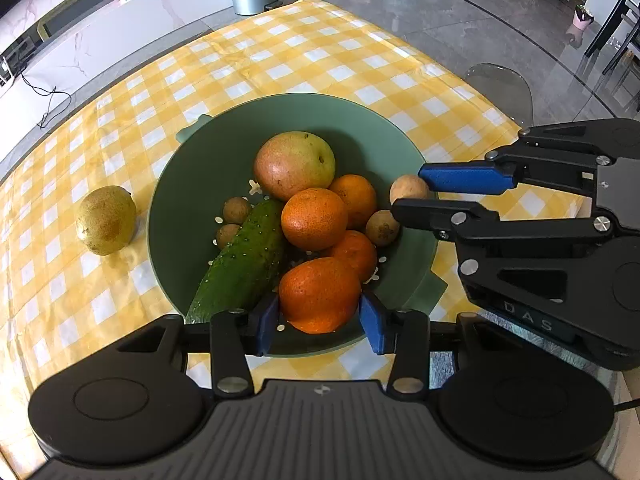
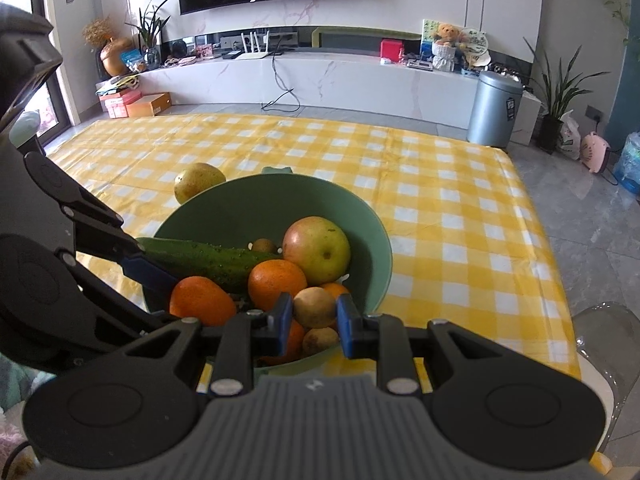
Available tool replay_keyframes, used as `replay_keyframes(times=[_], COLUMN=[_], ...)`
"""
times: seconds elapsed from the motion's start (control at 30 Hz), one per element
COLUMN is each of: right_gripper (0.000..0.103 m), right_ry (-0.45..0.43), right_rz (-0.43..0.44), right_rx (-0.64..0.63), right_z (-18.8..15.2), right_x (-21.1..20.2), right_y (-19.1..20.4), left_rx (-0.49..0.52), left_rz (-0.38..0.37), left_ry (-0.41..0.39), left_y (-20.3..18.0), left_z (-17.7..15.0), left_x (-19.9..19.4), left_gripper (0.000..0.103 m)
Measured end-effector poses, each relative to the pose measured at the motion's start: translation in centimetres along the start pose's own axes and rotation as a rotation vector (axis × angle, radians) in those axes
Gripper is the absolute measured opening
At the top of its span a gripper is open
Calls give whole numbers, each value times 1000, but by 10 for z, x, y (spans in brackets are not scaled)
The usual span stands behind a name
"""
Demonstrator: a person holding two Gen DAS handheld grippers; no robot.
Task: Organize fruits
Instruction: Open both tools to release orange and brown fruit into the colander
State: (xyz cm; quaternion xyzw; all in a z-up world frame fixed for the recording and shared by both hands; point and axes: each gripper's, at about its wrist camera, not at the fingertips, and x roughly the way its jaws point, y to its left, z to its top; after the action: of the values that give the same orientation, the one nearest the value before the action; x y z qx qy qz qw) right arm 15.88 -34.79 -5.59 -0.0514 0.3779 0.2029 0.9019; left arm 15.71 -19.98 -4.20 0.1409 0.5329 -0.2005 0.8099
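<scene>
Fruit bowl: I see the green bowl (image 1: pixel 192 184) on the yellow checked tablecloth (image 1: pixel 304 52), holding nearly all the produce.
Nearest orange: the orange (image 1: pixel 319 294) at the bowl's near edge sits between my left gripper's (image 1: pixel 319 322) blue pads.
Left gripper: pads flank that orange on both sides; a sliver of gap seems to show at the right pad, so I read the jaws as parted rather than clamped, though the view is too close for me to be sure.
Small brown fruit: a small brown fruit (image 2: pixel 315 306) sits between my right gripper's (image 2: pixel 315 320) pads at the bowl's right rim.
Right gripper: closed down onto that small brown fruit; both pads press its sides.
Other bowl contents: a red-green apple (image 1: pixel 294 164) at the back, three more oranges (image 1: pixel 314 218) in the middle, a cucumber (image 1: pixel 244 260) lying slantwise on the left, and several more small brown fruits (image 1: pixel 237 210) around them.
Loose fruit: a yellow-green pear (image 1: pixel 106 219) lies on the cloth just left of the bowl, apart from it.
Surroundings: a grey bin (image 2: pixel 494 108) stands on the floor past the table's far edge, with a white marble media bench (image 2: pixel 320 76) behind.
</scene>
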Motion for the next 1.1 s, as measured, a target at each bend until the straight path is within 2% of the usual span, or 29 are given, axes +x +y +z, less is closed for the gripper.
replay_keyframes(times=[0.2,0.33,0.57,0.77,1.1], right_gripper=[20,21,21,21,21], right_ry=[27,38,75,143,269], right_rz=[27,28,86,143,146], right_rx=[8,15,73,157,221], right_z=[4,7,9,14,17], right_x=[4,6,10,23,42], right_y=[-1,-2,-2,4,9], left_rx=[-21,-71,-123,-185,-304], left_rz=[-40,-85,-100,-71,-41], left_ry=[-15,-32,-133,-223,-225], left_y=[7,16,33,51,82], left_z=[-1,-3,-6,-12,-26], left_x=[-2,-9,-41,-65,-72], left_gripper=[55,57,57,57,57])
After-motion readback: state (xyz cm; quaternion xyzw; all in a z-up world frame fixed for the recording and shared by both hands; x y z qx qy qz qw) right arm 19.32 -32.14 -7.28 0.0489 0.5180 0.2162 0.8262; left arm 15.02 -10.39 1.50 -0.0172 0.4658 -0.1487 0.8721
